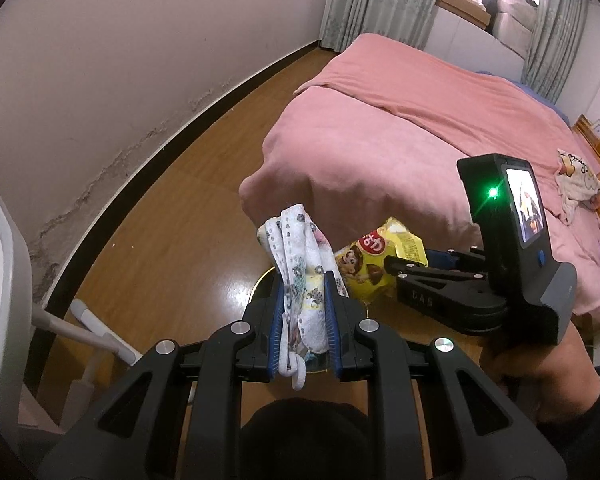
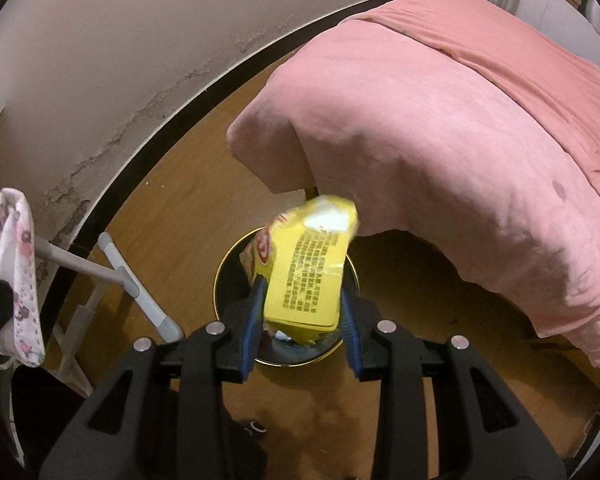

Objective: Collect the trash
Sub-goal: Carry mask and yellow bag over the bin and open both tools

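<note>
Trash in both grippers right now: left gripper (image 1: pixel 304 312) is clamped tight on a crumpled white patterned face mask with ear loops (image 1: pixel 300 280), and right gripper (image 2: pixel 300 312) has its pads against a yellow crinkly snack bag (image 2: pixel 306 268). Snack bag sits directly over the round black bin with a gold rim (image 2: pixel 228 258) on the wooden floor (image 2: pixel 180 208). Pink-blanketed bed (image 2: pixel 440 120) is at 2 o'clock from the bin, white metal rack (image 2: pixel 136 284) at 9 o'clock.

Pink-covered bed (image 2: pixel 440 120) standing on wooden floor (image 1: pixel 172 208), with patterned curtains (image 1: pixel 376 0) beyond it and a scuffed wall (image 2: pixel 120 60) beside it.
</note>
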### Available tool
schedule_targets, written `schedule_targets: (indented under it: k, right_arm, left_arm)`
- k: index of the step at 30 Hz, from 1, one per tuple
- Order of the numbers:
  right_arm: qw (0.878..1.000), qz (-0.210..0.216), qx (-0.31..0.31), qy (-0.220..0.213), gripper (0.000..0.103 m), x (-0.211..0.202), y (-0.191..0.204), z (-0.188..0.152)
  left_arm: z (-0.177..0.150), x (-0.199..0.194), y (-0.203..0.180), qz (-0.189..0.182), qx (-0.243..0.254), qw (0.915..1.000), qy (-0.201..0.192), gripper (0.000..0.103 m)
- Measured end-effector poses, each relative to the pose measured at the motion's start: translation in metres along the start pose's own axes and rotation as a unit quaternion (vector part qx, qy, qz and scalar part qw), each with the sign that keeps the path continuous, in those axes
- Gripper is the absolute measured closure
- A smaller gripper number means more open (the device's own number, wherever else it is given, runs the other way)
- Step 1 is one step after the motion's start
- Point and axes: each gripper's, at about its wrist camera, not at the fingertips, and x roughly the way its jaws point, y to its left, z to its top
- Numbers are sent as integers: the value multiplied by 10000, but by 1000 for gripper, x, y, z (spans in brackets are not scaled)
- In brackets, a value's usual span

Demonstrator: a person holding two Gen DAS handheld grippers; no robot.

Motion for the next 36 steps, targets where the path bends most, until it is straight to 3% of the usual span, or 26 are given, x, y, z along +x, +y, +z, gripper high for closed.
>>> schedule_targets:
  k: [2,3,19,21,22,30,36]
  right_arm:
    - [10000,2,9,-42,44,-2,1,1]
    - [10000,5,6,-74,40,-3,2,1]
    - [9974,-73,626,-363,39,-18,-27,10]
    - [9957,-98,834,-385,39,-19,-35,10]
    - [9948,-101,935,-402,39,-20,-39,10]
    - [9929,-133,1084,-461,39,-23,-52,10]
    - [9945,-208,881,-522,36,-30,-42,6]
  left_arm:
    - [0,2,1,8,-7,10000,12,85]
    - [0,2,2,12,-10,10000,18,85]
    - [2,30,-17,-198,203,9991,301,83]
    - [4,35,-22,-241,259,9989,319,68]
    - [6,37,-24,-259,273,9988,314,54]
    - [15,40,-34,-220,315,9990,230,48]
    - [13,11,-25,-17,264,9997,-8,26]
